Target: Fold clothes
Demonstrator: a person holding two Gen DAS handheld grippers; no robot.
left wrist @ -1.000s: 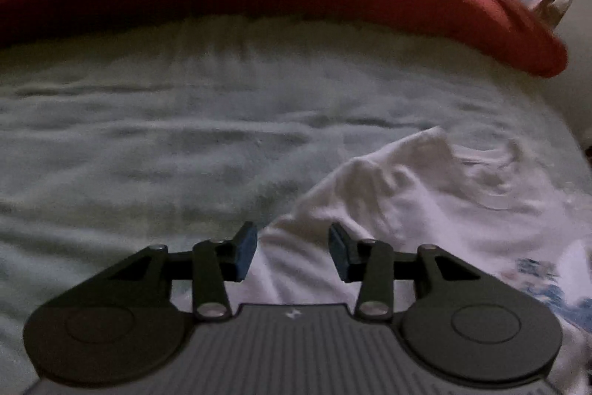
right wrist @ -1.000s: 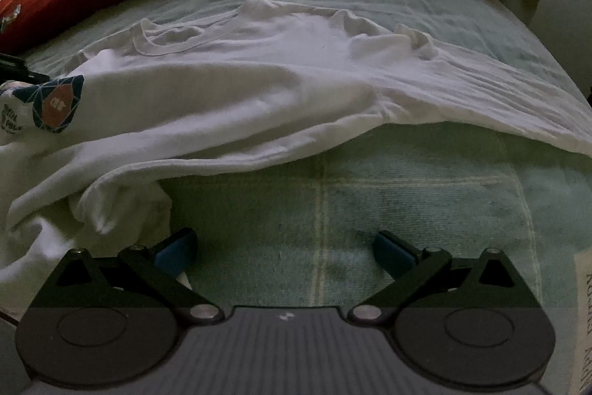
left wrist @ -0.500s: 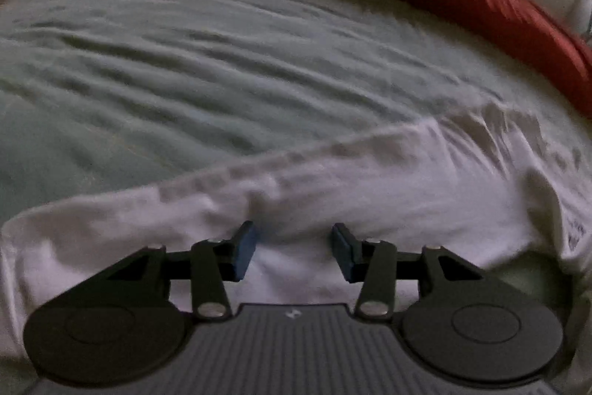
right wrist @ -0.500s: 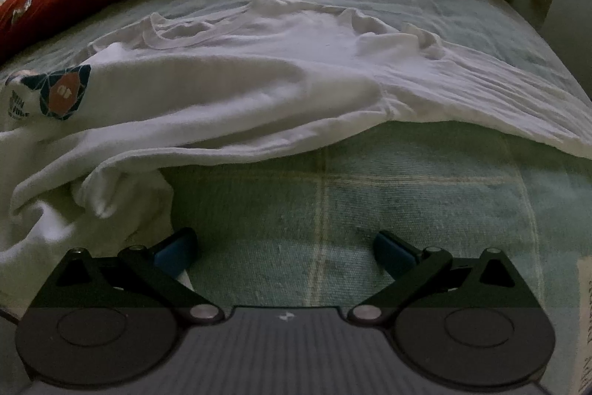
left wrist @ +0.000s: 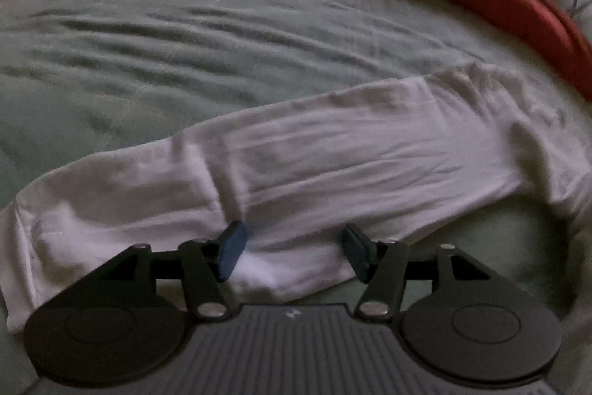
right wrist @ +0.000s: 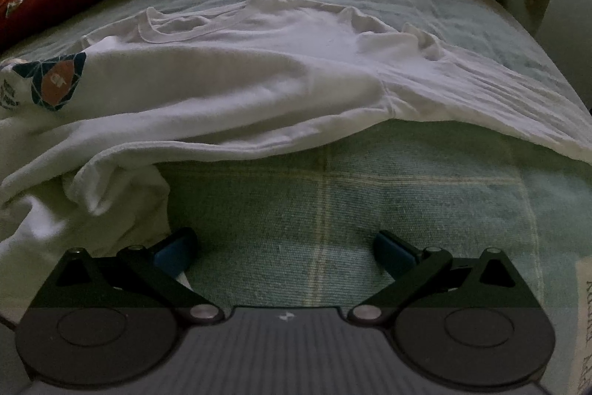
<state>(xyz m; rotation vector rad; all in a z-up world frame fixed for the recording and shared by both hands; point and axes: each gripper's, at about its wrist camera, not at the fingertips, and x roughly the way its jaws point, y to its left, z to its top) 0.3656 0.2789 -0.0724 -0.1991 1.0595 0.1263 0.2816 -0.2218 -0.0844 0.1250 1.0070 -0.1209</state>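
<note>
Here, white shirt [left wrist: 333, 165] between parted left gripper [left wrist: 292, 252] fingers.

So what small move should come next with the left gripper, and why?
Probably close the left gripper on the shirt. Its jaws are open with the near white edge lying between them, so a pinch there would likely give a hold for folding. The right gripper is open over bare blanket.
</note>
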